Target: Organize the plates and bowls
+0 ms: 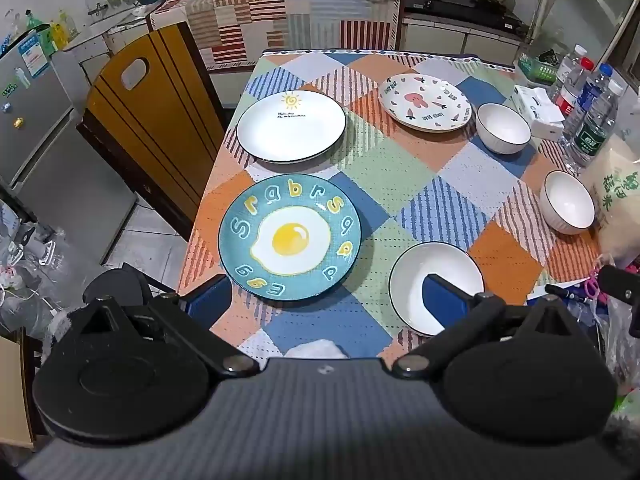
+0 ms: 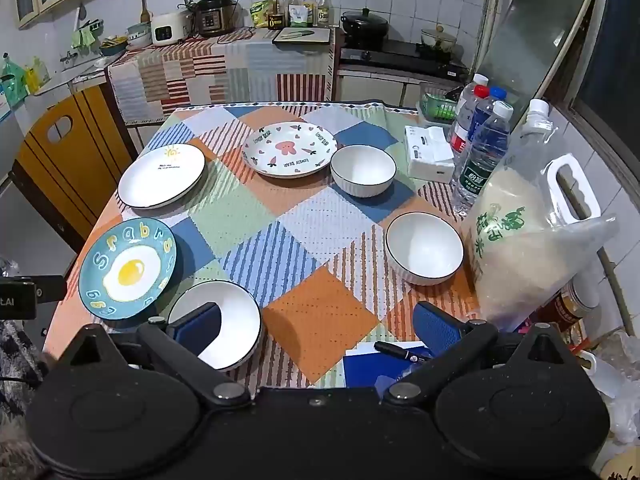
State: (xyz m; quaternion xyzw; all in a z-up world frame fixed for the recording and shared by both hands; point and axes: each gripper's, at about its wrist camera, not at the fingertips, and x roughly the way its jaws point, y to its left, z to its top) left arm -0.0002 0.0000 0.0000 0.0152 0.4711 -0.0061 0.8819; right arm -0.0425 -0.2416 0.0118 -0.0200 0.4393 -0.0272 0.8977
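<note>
round teal egg-print ceramic plate (image 1: 289,237) lying flat near front-left | white sun-print plate with dark rim (image 1: 291,126) lying behind it | white rabbit-print plate (image 1: 425,102) sitting far centre | three white dark-rimmed bowls (image 1: 503,128) (image 1: 567,202) (image 1: 416,280) standing upright, apart, along right side

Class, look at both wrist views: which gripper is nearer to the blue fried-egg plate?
Left. The left gripper hangs open right at the near rim of the fried-egg plate. The right gripper sits further right, past the nearest white bowl.

Blue egg plate (image 1: 289,236) reads "Srabrs" and "Egg"; rabbit plate (image 2: 289,149) reads "LOVELY BEAR".
</note>
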